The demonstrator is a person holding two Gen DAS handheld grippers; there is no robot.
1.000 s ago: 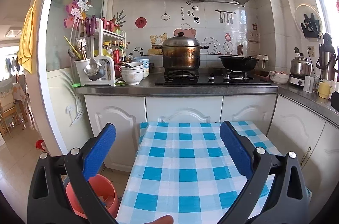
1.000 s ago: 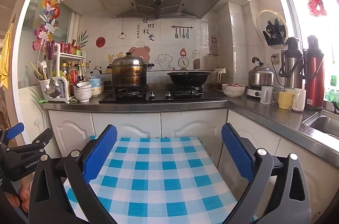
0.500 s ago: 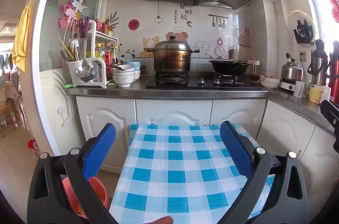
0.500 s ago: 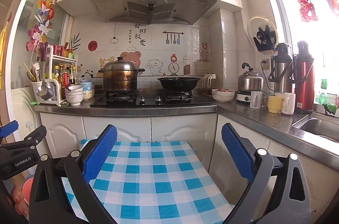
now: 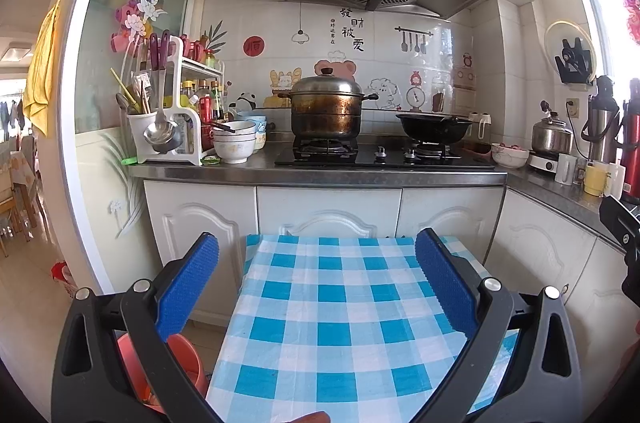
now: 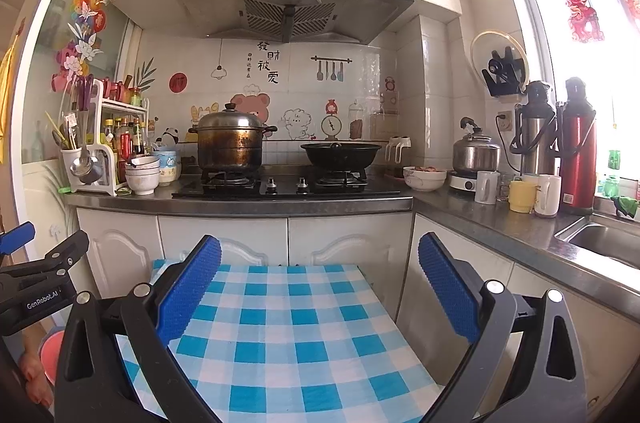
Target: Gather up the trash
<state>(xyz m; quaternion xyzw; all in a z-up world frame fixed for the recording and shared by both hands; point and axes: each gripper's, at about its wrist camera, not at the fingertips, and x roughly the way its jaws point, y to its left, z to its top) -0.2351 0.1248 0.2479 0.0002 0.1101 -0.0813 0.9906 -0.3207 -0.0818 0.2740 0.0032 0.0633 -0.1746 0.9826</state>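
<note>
My left gripper (image 5: 318,283) is open above a small table with a blue-and-white checked cloth (image 5: 340,319), with nothing between its blue pads. My right gripper (image 6: 320,287) is open too, over the same checked cloth (image 6: 288,339), and holds nothing. A red-orange bin (image 5: 182,363) stands on the floor left of the table, partly hidden by my left finger; its rim (image 6: 50,359) shows at the lower left of the right wrist view. The left gripper (image 6: 36,287) shows from the side there. No loose trash shows on the cloth.
A grey counter (image 5: 320,175) runs behind the table with a gas hob, a steel pot (image 5: 326,111) and a black wok (image 5: 434,131). Stacked bowls (image 5: 234,145) and a utensil rack (image 5: 164,115) stand at its left. Mugs (image 6: 522,197), flasks and a sink (image 6: 604,247) line the right counter.
Both views have tilted upward and pulled back a little, so the counter and table sit lower in frame. Both grippers stay open and hold nothing.
</note>
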